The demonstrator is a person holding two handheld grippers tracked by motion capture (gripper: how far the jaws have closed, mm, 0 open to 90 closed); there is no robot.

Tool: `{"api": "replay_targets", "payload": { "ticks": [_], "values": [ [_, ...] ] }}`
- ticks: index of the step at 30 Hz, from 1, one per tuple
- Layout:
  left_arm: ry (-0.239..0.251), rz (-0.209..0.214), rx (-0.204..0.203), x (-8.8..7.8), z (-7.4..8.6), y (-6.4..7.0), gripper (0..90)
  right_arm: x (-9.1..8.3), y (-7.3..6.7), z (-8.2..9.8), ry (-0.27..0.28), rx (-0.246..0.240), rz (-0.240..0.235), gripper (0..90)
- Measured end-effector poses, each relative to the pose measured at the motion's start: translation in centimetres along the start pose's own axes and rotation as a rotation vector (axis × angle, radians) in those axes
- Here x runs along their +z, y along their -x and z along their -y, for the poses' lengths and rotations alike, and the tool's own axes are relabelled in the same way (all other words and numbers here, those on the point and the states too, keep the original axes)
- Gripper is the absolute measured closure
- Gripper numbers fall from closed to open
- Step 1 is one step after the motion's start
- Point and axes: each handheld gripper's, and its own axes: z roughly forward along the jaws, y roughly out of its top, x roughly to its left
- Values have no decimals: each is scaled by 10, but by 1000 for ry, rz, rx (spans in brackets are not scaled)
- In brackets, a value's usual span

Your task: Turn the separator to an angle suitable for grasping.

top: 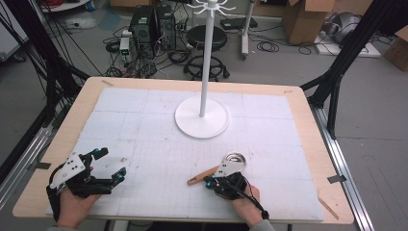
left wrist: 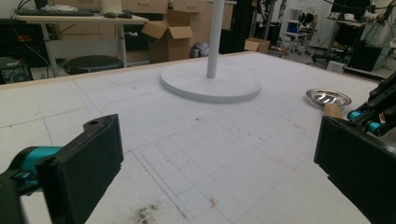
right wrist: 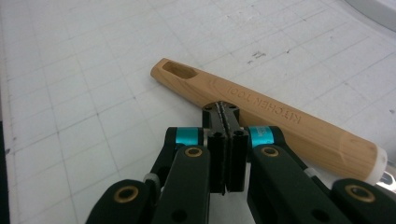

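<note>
The right gripper (right wrist: 226, 122) — jaws pressed together, empty — sits just before the wooden handle (right wrist: 261, 115), which lies crosswise beyond its tips — nearer than the spread left gripper (top: 107, 166).

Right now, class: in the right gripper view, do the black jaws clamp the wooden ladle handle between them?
No: the right gripper has its jaws pressed flat together, and the wooden ladle handle lies on the table just beyond their tips.

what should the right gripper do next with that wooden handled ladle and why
Probably open the right gripper first. Its jaws are pressed shut with nothing between them, and their tips sit right at the wooden handle of the ladle lying flat on the table, so it cannot take hold until the jaws spread to straddle it.
</note>
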Motion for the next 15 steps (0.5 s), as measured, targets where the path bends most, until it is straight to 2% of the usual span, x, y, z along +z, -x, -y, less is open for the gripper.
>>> {"api": "replay_targets", "payload": {
  "ticks": [15],
  "values": [
    [2, -3, -8, -2, 1, 0, 17, 9, 4, -8, 0, 23, 15, 900]
  ]
}}
